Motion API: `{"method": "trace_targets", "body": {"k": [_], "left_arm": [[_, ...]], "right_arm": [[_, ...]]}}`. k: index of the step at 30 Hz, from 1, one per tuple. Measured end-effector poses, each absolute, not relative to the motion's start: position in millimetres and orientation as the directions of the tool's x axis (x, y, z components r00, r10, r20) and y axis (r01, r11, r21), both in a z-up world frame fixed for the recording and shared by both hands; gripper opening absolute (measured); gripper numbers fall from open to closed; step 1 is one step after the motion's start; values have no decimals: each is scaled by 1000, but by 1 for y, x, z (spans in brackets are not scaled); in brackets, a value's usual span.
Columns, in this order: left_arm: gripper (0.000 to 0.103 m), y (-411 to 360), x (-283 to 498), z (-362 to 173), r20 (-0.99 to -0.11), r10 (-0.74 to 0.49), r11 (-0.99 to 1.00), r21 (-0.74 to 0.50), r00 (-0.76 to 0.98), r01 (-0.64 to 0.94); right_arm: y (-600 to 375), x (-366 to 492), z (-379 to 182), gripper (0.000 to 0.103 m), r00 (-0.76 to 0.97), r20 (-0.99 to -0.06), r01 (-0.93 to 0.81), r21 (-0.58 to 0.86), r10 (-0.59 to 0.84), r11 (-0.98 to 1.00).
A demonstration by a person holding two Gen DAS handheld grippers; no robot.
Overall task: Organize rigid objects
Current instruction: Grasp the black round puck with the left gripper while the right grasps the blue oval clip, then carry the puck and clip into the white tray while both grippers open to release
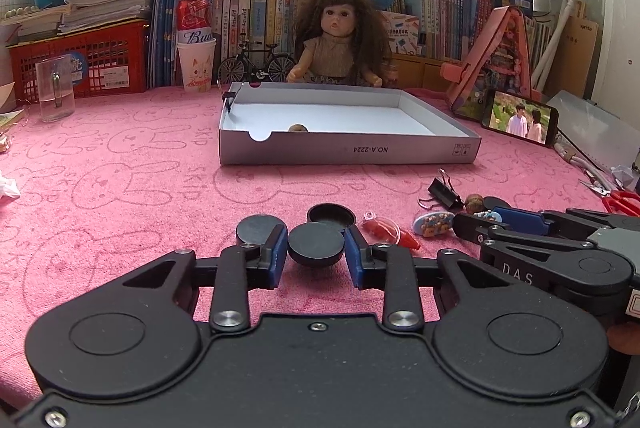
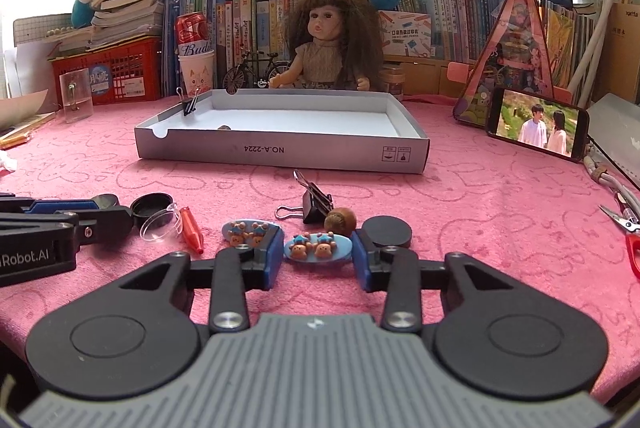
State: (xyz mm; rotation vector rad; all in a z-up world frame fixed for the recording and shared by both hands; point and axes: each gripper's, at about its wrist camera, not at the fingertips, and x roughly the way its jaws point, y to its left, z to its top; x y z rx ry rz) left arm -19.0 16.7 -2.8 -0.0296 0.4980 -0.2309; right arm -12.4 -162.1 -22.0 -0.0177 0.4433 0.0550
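My left gripper [image 1: 316,252] is open around a black round disc [image 1: 316,243] on the pink cloth; the blue pads sit beside it on both sides. Another black disc [image 1: 256,228] and a black cap [image 1: 331,216] lie close by. My right gripper [image 2: 317,254] is open around a blue oval bear clip [image 2: 317,247]. A second bear clip [image 2: 246,230], a black binder clip [image 2: 316,205], a walnut [image 2: 340,222] and a black disc [image 2: 387,231] lie just ahead. A grey shallow box [image 1: 348,149], also in the right wrist view [image 2: 280,151], holds a binder clip [image 2: 190,103] and a walnut [image 1: 298,128].
A red-and-clear capsule [image 1: 386,230] lies between the grippers. A phone [image 2: 538,123] plays video at the right, red scissors [image 2: 632,240] beyond it. A doll [image 1: 340,39], a glass cup [image 1: 56,89], a paper cup [image 1: 196,63], books and red baskets line the back.
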Motion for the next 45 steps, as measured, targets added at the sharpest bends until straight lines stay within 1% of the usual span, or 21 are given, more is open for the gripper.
{"method": "trace_targets", "body": {"k": [19, 45], "left_arm": [[29, 15, -16, 6, -461, -215, 977, -112, 861, 183], [29, 6, -3, 17, -449, -237, 971, -118, 862, 206]], "right_arm": [[-167, -12, -12, 42, 910, -411, -55, 10, 54, 998], [-178, -4, -8, 42, 914, -404, -12, 39, 27, 999]]}}
